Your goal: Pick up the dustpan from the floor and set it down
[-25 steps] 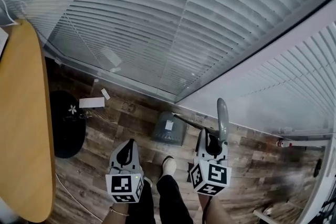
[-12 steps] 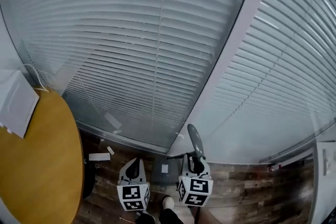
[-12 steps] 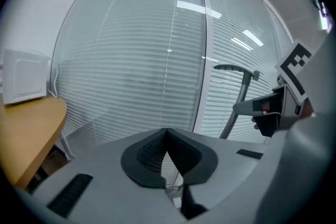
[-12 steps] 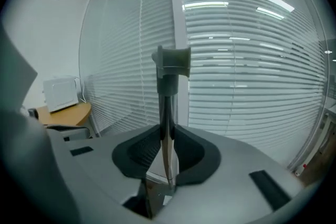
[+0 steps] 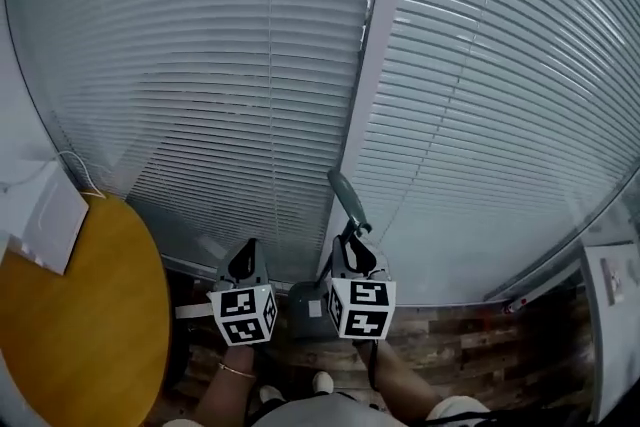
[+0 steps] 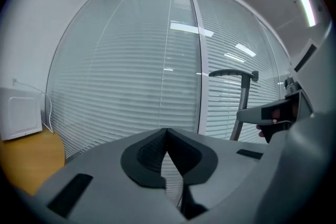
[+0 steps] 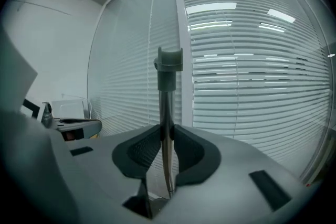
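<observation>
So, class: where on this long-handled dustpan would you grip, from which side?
Grip the upright handle of the dustpan, below its capped top, the claw coming level from the person's side. The shaft is narrow and straight, so jaws close across it, as the right claw does.

Dustpan point(image 5: 306, 301) partly behind right gripper point(image 5: 351, 237) (head view)

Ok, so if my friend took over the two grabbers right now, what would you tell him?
The left gripper is shut and holds nothing.
The right gripper is shut on the dustpan handle, which stands upright between its jaws.
The grey pan shows low down between the two grippers, over the wood floor. I can't tell if it is clear of the floor.
Done: the handle is gripped.
Left to do: set the dustpan down and let go.
</observation>
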Available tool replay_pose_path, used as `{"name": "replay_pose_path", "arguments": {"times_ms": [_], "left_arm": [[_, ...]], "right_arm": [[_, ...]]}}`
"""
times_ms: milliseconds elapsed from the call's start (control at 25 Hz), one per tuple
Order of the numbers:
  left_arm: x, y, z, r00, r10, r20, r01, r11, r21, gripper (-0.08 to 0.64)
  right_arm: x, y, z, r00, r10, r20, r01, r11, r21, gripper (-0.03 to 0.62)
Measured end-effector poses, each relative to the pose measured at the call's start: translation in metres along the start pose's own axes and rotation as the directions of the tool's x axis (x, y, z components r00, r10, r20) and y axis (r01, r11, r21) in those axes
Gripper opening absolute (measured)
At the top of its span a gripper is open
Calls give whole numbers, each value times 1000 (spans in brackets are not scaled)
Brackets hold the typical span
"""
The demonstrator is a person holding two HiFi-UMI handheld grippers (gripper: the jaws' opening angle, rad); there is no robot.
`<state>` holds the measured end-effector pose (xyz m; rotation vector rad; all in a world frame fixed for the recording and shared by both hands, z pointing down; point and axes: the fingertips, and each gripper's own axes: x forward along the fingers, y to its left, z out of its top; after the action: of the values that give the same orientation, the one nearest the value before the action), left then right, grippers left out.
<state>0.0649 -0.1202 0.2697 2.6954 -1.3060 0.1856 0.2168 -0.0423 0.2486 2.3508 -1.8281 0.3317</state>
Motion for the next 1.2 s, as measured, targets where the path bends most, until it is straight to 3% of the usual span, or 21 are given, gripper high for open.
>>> {"name": "replay_pose_path", "arguments": {"times_ms": [120, 320, 600, 880, 1200], "left_arm": [[-3, 1, 5, 1000, -6, 20, 5, 1000, 15, 15], [-7, 9, -18, 1000, -6, 8, 6, 1000, 3, 15], [-17, 7, -2, 1000, 18, -23, -18, 1000, -5, 16], [-34, 26, -7, 997, 69, -46, -69, 998, 0, 15], [-61, 80, -24, 980, 186, -75, -189, 981, -32, 15]], "right_arm": [[-5, 3, 2, 1000, -7, 25, 7, 1000, -1, 95], [-3, 8, -18, 1000, -12, 13, 12, 1000, -16, 94], [-13, 5, 2, 1000, 4, -8, -4, 1000, 3, 94], [-10, 24, -4, 998, 46, -32, -46, 999, 7, 95], [4, 68, -13, 989, 136, -51, -136, 991, 8, 94]]}}
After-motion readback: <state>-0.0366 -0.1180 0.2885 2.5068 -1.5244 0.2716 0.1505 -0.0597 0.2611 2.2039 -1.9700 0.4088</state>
